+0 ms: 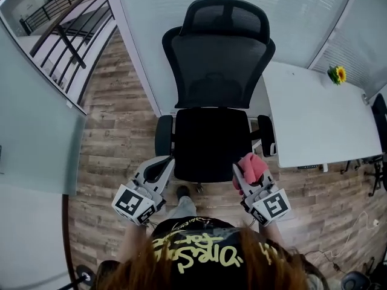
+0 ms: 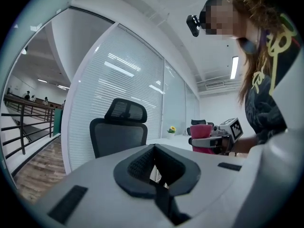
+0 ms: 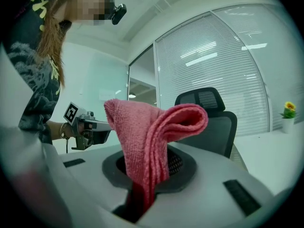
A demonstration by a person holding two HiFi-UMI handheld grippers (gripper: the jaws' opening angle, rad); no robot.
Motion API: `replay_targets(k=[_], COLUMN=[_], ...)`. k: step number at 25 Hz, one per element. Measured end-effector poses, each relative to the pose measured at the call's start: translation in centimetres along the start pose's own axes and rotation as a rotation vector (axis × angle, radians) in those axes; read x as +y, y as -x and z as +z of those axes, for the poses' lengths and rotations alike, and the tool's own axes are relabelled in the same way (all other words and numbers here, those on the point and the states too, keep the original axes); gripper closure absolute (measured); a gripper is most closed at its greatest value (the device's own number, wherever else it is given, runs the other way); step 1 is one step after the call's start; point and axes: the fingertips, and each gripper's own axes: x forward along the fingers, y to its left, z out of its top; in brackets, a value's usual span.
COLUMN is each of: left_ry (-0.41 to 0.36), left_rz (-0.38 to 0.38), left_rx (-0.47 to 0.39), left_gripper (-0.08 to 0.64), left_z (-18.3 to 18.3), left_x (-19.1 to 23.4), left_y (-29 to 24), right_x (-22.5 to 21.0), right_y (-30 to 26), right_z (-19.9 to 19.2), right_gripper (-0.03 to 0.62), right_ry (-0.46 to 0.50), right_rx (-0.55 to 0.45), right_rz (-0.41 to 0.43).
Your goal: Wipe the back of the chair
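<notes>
A pink cloth [image 3: 152, 137] is gripped in the right claw [image 1: 247, 175], while the left claw [image 1: 161, 167] is clenched on nothing. Both are held near the seat front of the chair [image 1: 214, 71]; its back is not yet touched, so all wiping is judged still to be done

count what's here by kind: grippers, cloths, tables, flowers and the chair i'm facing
grippers: 2, left gripper and right gripper
pink cloth: 1, clamped in the right gripper
black chair: 1
white table: 1
yellow flower: 1
total: 6
</notes>
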Motion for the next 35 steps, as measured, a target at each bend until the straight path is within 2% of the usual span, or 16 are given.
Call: replay_targets(k=[8, 12, 17, 26, 35], left_ry=[0.026, 0.026, 0.033, 0.034, -0.013], left_rz=[-0.039, -0.071, -0.110, -0.148, -0.100], left_rx=[0.014, 0.021, 0.029, 0.046, 0.078], left_gripper=[0.571, 0.571, 0.571, 0.571, 0.571], left_z=[0.4, 0.6, 0.6, 0.1, 0.6], left_x=[6.6, 9.0, 11.0, 12.1, 11.5], left_y=[-2.8, -4.2, -5.6, -8.9, -11.8], right_x=[-2.0, -2.9, -3.8, -6.1, -13.0], right_y=[-6.3, -8.6, -10.3, -11.5, -12.9], right_z=[0.8, 1.3, 1.3, 0.4, -1.7], right_gripper=[0.534, 0.534, 0.534, 0.534, 0.534], right_ry=[0.012, -0.039, -0.045, -0.037, -0.131], right_rx=[0.004, -0.023, -0.023, 0.004, 0.018], right_rz=[-0.040, -0.062, -0.104, -0.125, -0.135])
